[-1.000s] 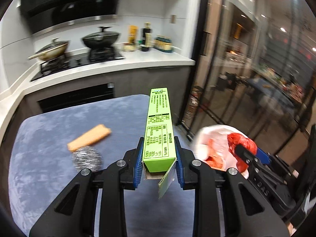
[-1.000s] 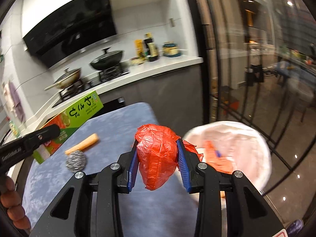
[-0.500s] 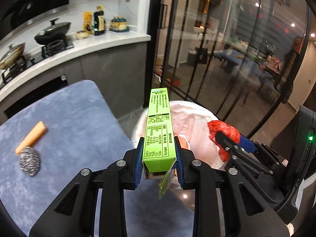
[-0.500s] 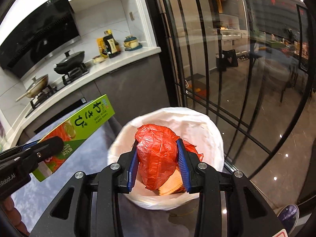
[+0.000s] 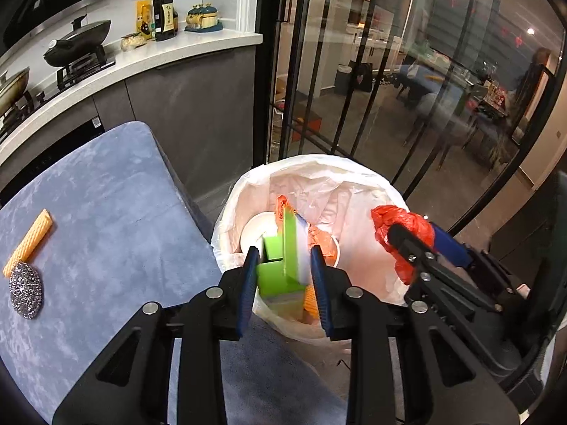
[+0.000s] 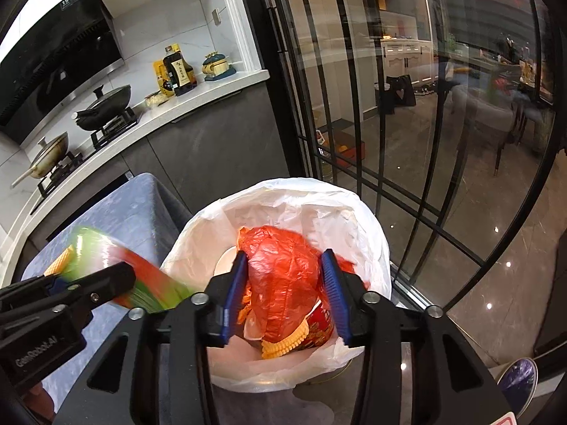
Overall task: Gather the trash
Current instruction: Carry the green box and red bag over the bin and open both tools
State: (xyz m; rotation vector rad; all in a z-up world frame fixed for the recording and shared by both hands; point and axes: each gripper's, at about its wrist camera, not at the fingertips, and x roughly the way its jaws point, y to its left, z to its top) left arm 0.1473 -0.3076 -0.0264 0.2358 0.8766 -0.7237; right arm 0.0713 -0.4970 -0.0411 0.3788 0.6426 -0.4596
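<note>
Trash goes first: the green cardboard box (image 5: 281, 265) sits loose between the parted blue pads of the left gripper (image 5: 283, 283), dropping into the white-lined round trash bin (image 5: 354, 173); in the right wrist view it is a green-and-red blur. The right gripper (image 6: 285, 294) is spread wide around the crumpled red plastic bag (image 6: 283, 276) above the bin (image 6: 354, 212); whether its pads grip the bag cannot be told. On the blue-grey velvet table (image 5: 106, 194) lie an orange wafer stick (image 5: 30, 241) touching a steel wool scrubber (image 5: 26, 294).
</note>
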